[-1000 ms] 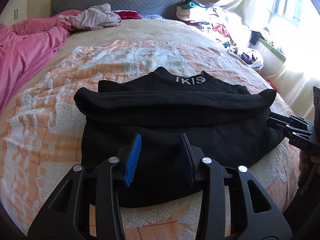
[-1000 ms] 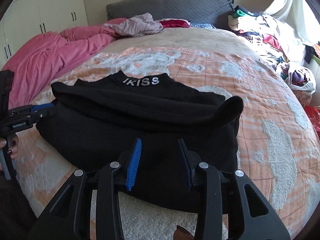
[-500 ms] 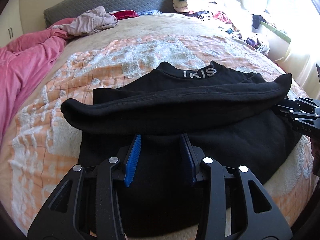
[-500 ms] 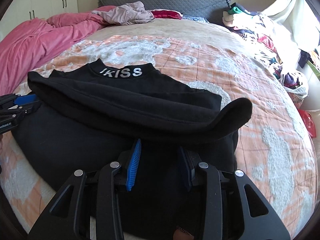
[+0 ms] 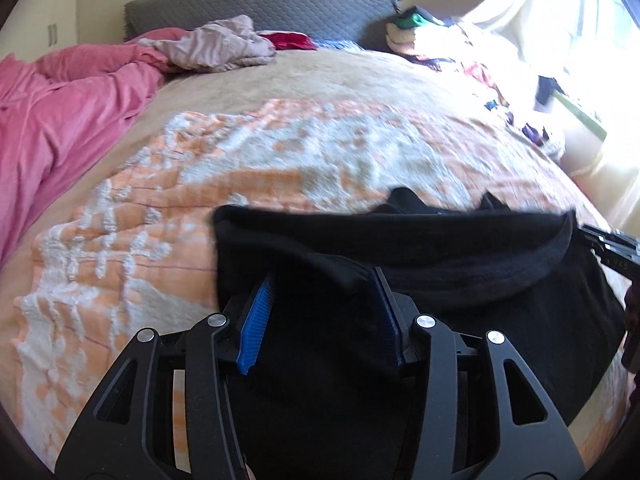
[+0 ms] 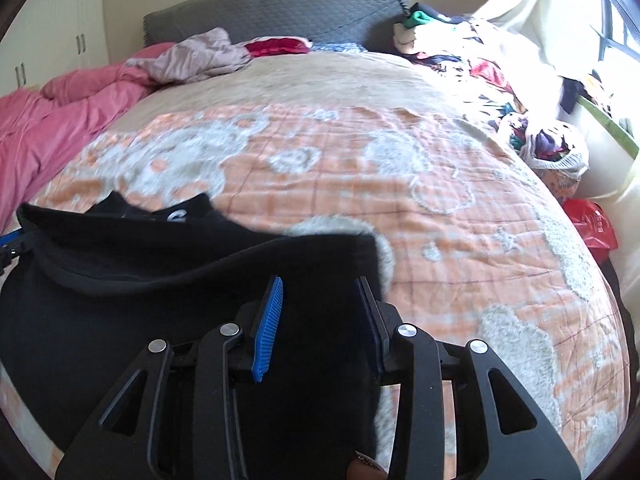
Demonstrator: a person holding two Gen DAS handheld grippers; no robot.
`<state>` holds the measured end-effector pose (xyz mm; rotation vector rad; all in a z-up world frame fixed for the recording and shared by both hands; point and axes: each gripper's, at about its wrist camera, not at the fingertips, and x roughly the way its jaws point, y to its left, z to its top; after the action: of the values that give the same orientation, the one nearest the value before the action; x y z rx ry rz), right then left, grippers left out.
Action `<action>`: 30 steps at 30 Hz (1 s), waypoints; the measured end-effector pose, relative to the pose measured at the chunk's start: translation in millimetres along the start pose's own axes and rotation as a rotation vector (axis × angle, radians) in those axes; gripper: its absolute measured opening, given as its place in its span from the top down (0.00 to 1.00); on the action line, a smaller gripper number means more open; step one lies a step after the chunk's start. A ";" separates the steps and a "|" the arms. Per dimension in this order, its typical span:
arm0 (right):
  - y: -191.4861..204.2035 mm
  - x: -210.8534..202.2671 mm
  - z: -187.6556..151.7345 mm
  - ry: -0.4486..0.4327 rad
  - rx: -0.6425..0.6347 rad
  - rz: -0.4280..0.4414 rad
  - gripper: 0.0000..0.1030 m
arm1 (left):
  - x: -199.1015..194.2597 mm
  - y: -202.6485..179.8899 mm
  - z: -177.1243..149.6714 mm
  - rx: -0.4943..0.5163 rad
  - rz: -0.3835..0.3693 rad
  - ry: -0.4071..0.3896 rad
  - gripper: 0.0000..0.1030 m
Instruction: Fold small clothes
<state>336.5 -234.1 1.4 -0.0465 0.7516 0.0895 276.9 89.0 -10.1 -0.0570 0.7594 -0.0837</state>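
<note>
A black sweater (image 5: 460, 320) (image 6: 100, 340) lies flat on the orange-and-white bedspread (image 5: 280, 160) (image 6: 460, 208). One sleeve (image 5: 420, 240) (image 6: 180, 252) is folded across its chest and hides most of the collar lettering. My left gripper (image 5: 322, 276) hangs low over the sweater's left part. Its jaws are opening, and black cloth with a folded corner lies between them without being pinched. My right gripper (image 6: 320, 282) stands open over the sweater's right edge, cloth under the gap. Each gripper shows at the other view's edge: right gripper (image 5: 612, 248), left gripper (image 6: 10, 240).
A pink duvet (image 5: 60, 120) (image 6: 52, 128) lies bunched at the left. A mauve garment (image 5: 216, 44) sits by the grey headboard (image 6: 260, 8). Piled clothes (image 6: 460, 52), a bag of laundry (image 6: 556, 148) and a red bag (image 6: 592, 228) line the right side.
Both grippers have moved forward and apart, each nearer a side edge of the sweater. The left jaws have widened a little. The collar lettering is now mostly hidden.
</note>
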 end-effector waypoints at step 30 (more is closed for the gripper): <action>-50.9 -10.2 7.1 -0.059 0.218 0.119 0.94 | 0.4 43.3 9.4 -0.150 -0.113 -0.011 0.96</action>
<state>339.0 -284.8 14.1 0.2077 0.7008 0.1208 286.0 132.3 -7.2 -0.2427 0.7506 -0.1336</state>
